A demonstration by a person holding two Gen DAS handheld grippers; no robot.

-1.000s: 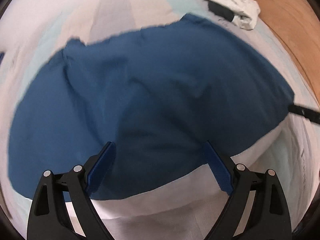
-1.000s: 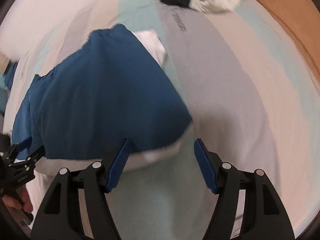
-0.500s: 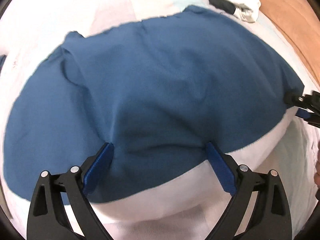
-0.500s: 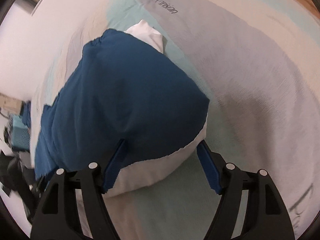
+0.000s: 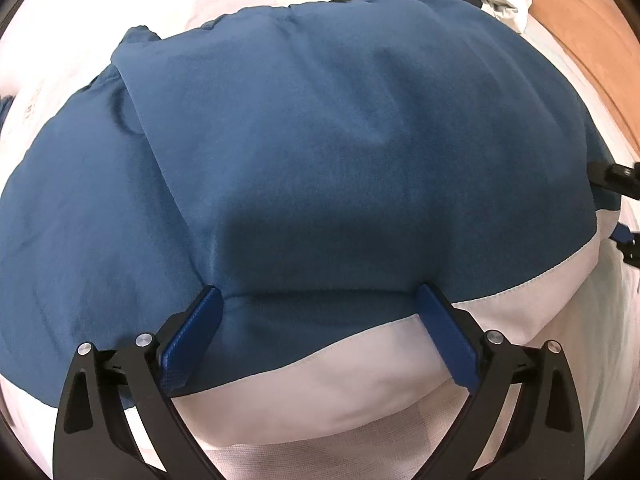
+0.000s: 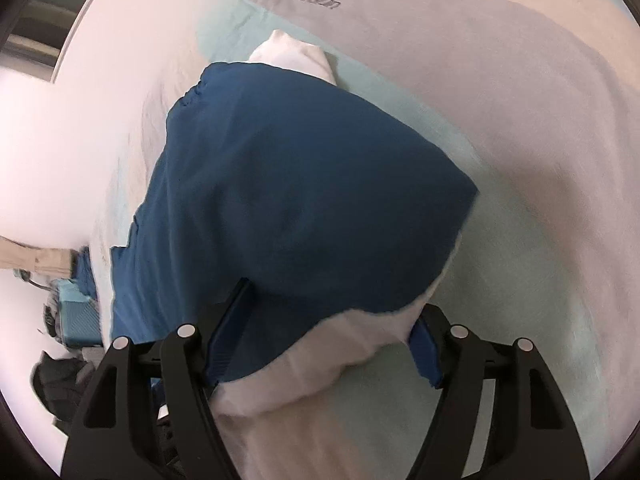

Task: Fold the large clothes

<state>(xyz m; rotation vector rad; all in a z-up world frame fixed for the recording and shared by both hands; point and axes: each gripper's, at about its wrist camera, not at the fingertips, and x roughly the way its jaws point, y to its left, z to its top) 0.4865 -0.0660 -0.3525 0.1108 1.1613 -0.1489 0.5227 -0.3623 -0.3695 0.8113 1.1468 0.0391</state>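
Blue-and-white garment (image 5: 340, 152) hem, between both grippers' spread jaws

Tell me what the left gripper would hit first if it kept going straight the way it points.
Most likely the dark blue fabric garment spread on the bed, near its white hem band. The left gripper has its jaws opening, nothing pinched; depth is unclear.

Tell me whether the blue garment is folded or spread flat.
Folded. On the blue garment an upper layer's edge runs diagonally across a lower one, and in the right wrist view it forms a compact block with a white layer showing beneath.
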